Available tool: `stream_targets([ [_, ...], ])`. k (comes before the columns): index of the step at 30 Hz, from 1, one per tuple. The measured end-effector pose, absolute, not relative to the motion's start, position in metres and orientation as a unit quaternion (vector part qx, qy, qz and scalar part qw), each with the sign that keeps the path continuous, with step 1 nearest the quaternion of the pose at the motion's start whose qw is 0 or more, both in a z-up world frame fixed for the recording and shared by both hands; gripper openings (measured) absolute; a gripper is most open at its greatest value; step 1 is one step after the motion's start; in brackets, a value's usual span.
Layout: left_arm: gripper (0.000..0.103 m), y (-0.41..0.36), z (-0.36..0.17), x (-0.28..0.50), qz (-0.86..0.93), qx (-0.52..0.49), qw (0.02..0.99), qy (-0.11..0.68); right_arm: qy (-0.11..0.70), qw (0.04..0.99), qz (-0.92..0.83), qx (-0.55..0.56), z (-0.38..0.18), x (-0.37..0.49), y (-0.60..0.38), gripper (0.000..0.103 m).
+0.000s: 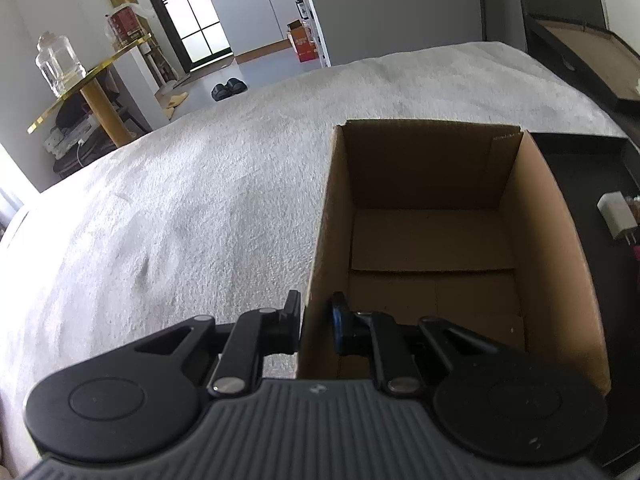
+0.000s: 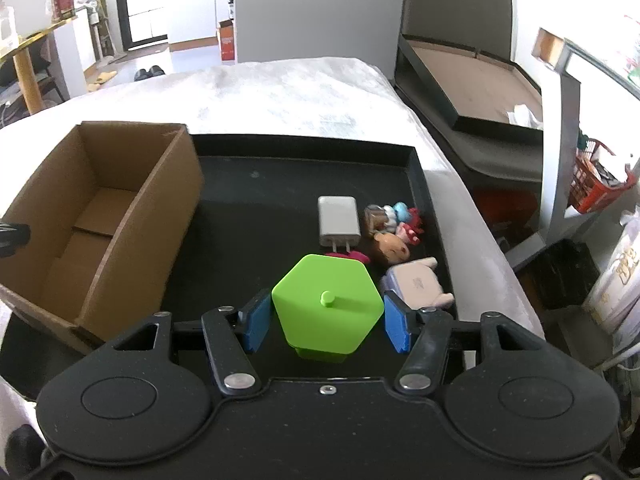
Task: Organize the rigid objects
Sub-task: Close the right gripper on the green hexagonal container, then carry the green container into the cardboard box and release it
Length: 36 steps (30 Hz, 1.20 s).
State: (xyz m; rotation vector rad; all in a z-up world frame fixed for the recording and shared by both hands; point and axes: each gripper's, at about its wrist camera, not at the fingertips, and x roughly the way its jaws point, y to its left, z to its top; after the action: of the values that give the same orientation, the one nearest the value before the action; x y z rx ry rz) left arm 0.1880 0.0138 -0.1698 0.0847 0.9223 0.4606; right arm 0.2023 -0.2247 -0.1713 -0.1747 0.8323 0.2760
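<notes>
The left hand-held gripper (image 1: pixel 316 322) pinches the near wall of an empty cardboard box (image 1: pixel 536 216). The right hand-held gripper (image 2: pixel 326 320) clamps a green hexagonal lid (image 2: pixel 326 304) above a black tray (image 2: pixel 248 216) on a bed (image 2: pixel 280 92).

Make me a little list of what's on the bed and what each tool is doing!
left tool: pinching the near wall of the cardboard box
right tool: closed on the green hexagon piece
box inside: empty
black tray: white charger, little toy figures, pale pink toy
underneath: white blanket
</notes>
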Motion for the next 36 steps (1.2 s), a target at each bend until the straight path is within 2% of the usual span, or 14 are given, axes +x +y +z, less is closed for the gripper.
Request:
stream_targets([
  [36, 0.010, 0.026, -0.164, 0.184, 0.208, 0.013, 0.883, 0.421, 0.313, 0.915, 0.235, -0.093, -0.128, 0.217, -0.140, 0.057],
])
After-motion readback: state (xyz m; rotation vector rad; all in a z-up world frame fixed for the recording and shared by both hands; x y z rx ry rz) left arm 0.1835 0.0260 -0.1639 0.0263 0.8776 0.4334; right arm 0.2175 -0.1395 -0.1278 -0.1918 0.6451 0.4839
